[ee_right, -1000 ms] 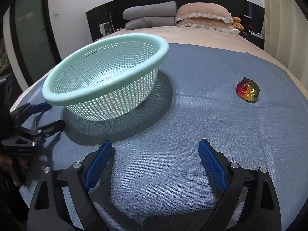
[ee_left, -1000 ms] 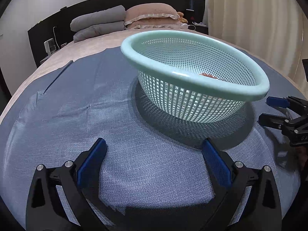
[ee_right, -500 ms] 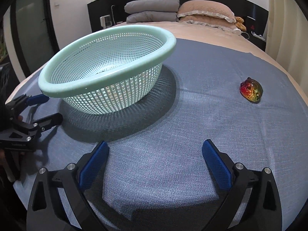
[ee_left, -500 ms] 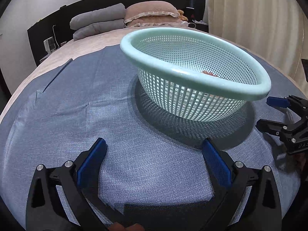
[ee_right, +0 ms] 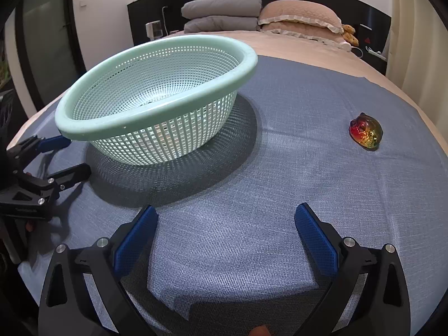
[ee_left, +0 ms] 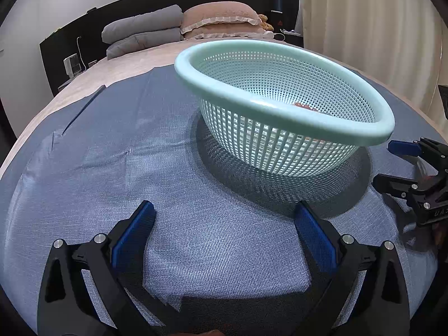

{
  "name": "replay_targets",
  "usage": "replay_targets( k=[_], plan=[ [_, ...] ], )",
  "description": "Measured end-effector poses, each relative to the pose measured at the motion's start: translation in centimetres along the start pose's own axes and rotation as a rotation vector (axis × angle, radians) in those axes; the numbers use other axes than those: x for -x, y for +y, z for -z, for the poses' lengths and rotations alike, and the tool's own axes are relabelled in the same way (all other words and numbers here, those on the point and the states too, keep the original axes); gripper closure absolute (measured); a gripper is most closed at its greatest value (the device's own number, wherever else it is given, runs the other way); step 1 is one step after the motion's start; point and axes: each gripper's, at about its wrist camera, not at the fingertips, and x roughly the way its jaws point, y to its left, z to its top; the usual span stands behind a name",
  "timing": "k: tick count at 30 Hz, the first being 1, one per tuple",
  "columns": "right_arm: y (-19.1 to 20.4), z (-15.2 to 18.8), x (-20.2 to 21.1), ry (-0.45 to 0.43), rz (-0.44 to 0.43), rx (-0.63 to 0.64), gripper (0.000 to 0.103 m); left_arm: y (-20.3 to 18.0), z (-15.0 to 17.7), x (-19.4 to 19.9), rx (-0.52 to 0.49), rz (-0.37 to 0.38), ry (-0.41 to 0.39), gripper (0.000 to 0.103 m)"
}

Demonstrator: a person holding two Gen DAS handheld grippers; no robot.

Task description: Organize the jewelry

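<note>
Both views have crept slightly closer to the basket (ee_left: 282,112) over the last second, and in the right wrist view the rainbow-tinted trinket (ee_right: 365,131) now sits a little lower and further right than before. That trinket, a small glossy piece with red, green and gold colouring (its exact shape is hard to make out), lies alone on the blue cloth (ee_right: 280,196) spread over the bed, well apart from the basket and ahead and to the right of the right tool (ee_right: 224,232). The right tool's blue-padded fingers (ee_right: 315,242) are spread wide with only cloth between them, gripping nothing. The left tool (ee_left: 224,233) is likewise spread wide and has nothing in its grasp; it hangs low over the cloth, just short of the basket's shadow. The mint-green mesh basket stands upright on the cloth between the two tools, and something small and reddish-brown (ee_left: 305,107) shows inside it near the bottom, too hidden by the rim to identify. Each tool appears at the edge of the other's view, close beside the basket. Grey and pink pillows (ee_right: 299,16) lie at the head of the bed against a dark headboard.
</note>
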Motion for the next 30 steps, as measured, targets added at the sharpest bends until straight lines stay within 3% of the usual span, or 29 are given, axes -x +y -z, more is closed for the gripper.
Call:
replay_targets(
  k=[30],
  plan=[
    [0.10, 0.03, -0.02, 0.000, 0.002, 0.001, 0.008, 0.19, -0.15, -0.01, 0.007, 0.009, 0.001, 0.006]
  ],
)
